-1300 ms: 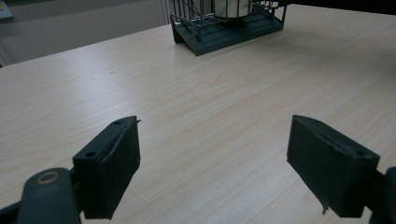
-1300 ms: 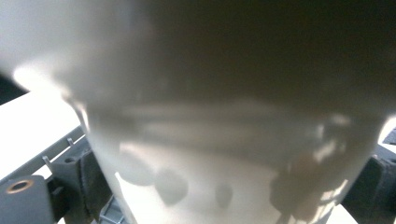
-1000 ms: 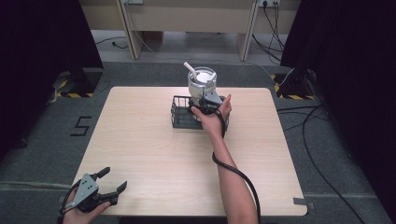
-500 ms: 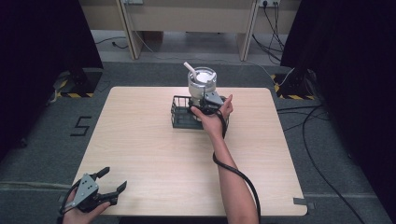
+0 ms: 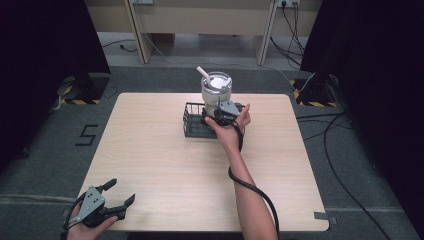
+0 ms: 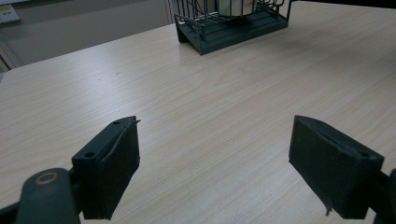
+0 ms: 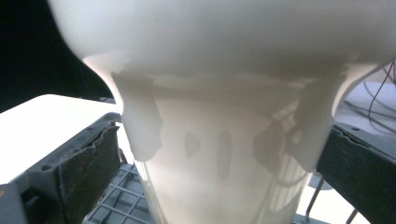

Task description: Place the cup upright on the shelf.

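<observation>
1. a white cup (image 5: 216, 90) with a lid and a straw (image 5: 203, 72) is seen standing in a dark wire basket (image 5: 192, 120) at the far middle of the bench (image 5: 150, 165).
2. the right hand-held gripper (image 5: 223, 111) is placed around the cup's lower body, jaws at either side (contact cannot be told).
3. the left hand-held gripper (image 5: 119, 194) is held wide apart at the bench's near left corner, nothing between its jaws.
</observation>
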### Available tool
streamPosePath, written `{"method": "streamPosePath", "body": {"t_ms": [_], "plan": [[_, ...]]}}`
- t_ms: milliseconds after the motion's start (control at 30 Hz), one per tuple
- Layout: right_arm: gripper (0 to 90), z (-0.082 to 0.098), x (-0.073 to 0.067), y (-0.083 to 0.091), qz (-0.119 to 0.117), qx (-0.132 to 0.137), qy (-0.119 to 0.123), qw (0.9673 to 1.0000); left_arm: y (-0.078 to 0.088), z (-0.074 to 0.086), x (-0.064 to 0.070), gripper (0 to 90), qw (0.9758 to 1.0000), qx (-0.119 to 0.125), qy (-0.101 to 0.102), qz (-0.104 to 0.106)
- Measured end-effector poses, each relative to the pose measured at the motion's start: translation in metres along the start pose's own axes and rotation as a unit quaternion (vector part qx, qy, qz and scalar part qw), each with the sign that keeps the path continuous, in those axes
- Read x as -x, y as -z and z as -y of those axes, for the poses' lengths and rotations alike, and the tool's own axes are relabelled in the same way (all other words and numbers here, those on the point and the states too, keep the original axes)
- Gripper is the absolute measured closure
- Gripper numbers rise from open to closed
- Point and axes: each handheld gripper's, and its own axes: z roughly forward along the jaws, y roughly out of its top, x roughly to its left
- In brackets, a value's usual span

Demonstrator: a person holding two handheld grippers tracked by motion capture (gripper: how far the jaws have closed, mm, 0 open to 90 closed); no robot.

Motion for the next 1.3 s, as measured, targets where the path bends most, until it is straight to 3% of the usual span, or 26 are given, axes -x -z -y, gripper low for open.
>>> {"method": "streamPosePath", "body": {"t_ms": [1300], "plan": [[2.8,0.004,0.003,0.048,0.000,0.022,-0.004,0.9997,0.000,-0.002,0.004,15.6,1.0000,0.004,-0.002,0.000]]}}
